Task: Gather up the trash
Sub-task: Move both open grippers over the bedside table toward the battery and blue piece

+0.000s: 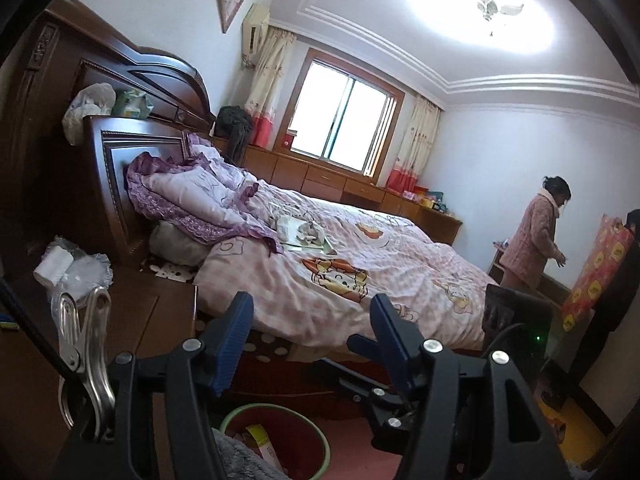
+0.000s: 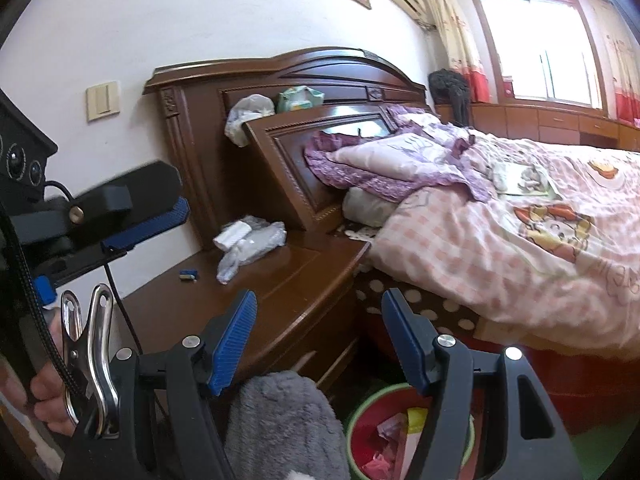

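Crumpled plastic wrappers (image 2: 250, 246) on nightstand (image 2: 280, 280)

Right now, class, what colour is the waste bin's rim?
Light green, around a red inside; the waste bin shows best in the right wrist view.

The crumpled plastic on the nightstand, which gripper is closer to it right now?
Left. The left gripper hangs open beside the crumpled plastic over the nightstand; the right gripper is open, farther back above the trash bin.

- White walls (image 2: 160, 20) and a moulded ceiling with a bright lamp (image 1: 490, 6).
- Ahead of the claw, a bed (image 1: 360, 256) with a carved wooden headboard (image 2: 280, 80).
- Beyond it, a curtained window (image 1: 344, 120) above low wooden drawers (image 1: 320, 176).
- A wooden nightstand (image 2: 280, 280) beside the bed.
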Demonstrator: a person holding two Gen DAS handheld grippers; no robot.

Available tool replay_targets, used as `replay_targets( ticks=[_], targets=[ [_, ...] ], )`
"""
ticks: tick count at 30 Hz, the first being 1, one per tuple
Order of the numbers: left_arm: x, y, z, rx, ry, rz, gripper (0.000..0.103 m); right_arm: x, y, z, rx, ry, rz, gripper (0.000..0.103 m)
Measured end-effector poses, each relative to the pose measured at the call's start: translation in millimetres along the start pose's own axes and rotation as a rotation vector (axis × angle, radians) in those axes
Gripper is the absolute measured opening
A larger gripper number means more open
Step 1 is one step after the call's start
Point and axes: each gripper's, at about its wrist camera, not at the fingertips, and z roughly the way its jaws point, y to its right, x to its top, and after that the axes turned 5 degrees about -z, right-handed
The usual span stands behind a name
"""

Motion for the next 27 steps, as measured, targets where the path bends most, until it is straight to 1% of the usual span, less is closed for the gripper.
replay_targets(
  ticks=[2, 4, 7, 8, 13, 16, 19, 22, 27],
  targets=[
    [2.5, -5.5, -6.2, 0.006, 0.008, -0.011, 0.065, 3.7, -4.7, 1.4, 0.012, 0.004, -0.002, 0.067],
    [4.8, -10.1, -12.5, 0.031, 0.022, -0.010, 0.065, 7.2, -10.4, 1.8, 0.026, 0.011, -0.008, 0.067],
    [6.8, -14.4, -20.4, 0.095, 0.040, 0.009, 0.065, 12.5, -19.0, 3.8, 0.054, 0.023, -0.019, 0.067],
    [7.1, -16.5, -22.5, 0.121, 0.047, 0.019, 0.066, 14.0, -22.0, 4.8, 0.065, 0.026, -0.023, 0.067],
    [6.4, -27.5, -30.7, 0.194, 0.061, 0.026, 0.067, 19.4, -38.9, 11.6, 0.082, 0.039, -0.065, 0.067],
    [7.6, -36.4, -37.3, 0.245, 0.081, 0.027, 0.067, 20.6, -48.3, 22.5, 0.125, 0.033, -0.073, 0.067],
    [9.5, -52.0, -44.1, 0.273, 0.100, 0.010, 0.067, 21.0, -56.8, 37.3, 0.166, 0.028, -0.074, 0.071],
    [10.8, -72.5, -50.5, 0.283, 0.107, -0.028, 0.067, 22.7, -62.7, 52.2, 0.195, 0.017, -0.075, 0.071],
    [11.8, -112.7, -56.9, 0.357, 0.101, -0.090, 0.067, 26.6, -74.3, 86.2, 0.242, -0.004, -0.067, 0.071]
  ],
)
